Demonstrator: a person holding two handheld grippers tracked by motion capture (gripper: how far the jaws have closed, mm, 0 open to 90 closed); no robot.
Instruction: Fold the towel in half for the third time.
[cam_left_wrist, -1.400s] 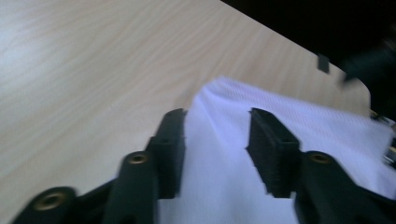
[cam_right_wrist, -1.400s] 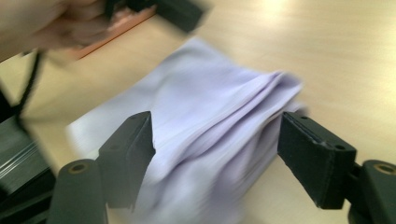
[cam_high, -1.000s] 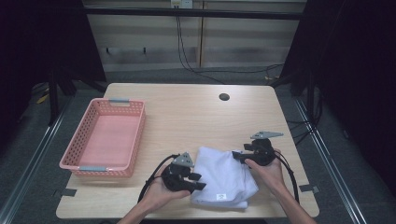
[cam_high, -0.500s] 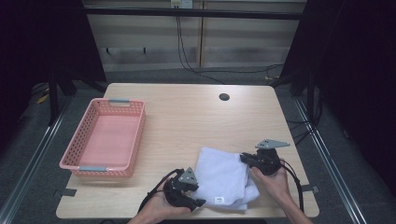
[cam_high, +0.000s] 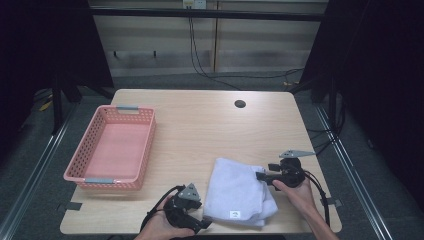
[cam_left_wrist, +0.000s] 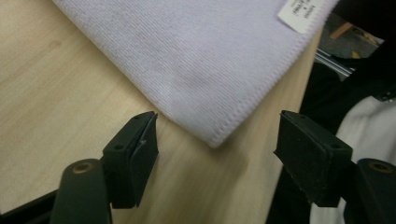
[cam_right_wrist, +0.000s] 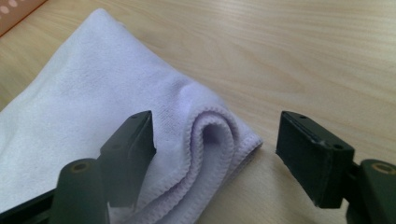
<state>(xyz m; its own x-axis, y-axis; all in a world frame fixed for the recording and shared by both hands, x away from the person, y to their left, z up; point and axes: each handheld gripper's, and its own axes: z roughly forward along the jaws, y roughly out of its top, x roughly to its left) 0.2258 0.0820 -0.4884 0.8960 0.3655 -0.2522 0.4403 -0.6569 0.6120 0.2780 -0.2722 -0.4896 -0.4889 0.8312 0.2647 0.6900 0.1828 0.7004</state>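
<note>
Towel now released, left gripper and right gripper spread after just opening

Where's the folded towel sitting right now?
In the high view the white towel lies folded at the table's near edge, right of centre, between the left gripper and right gripper, well right of the pink basket.

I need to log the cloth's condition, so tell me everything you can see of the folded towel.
The towel is a white to pale lilac cloth of fine ribbed weave with stitched hems, folded into a rough rectangle of several layers. It lies flat on the wooden table near its front edge, right of the pink basket. A small white label sits near its front edge. The corner by the right gripper is curled over in a loose roll. Neither gripper's jaws press on it.
</note>
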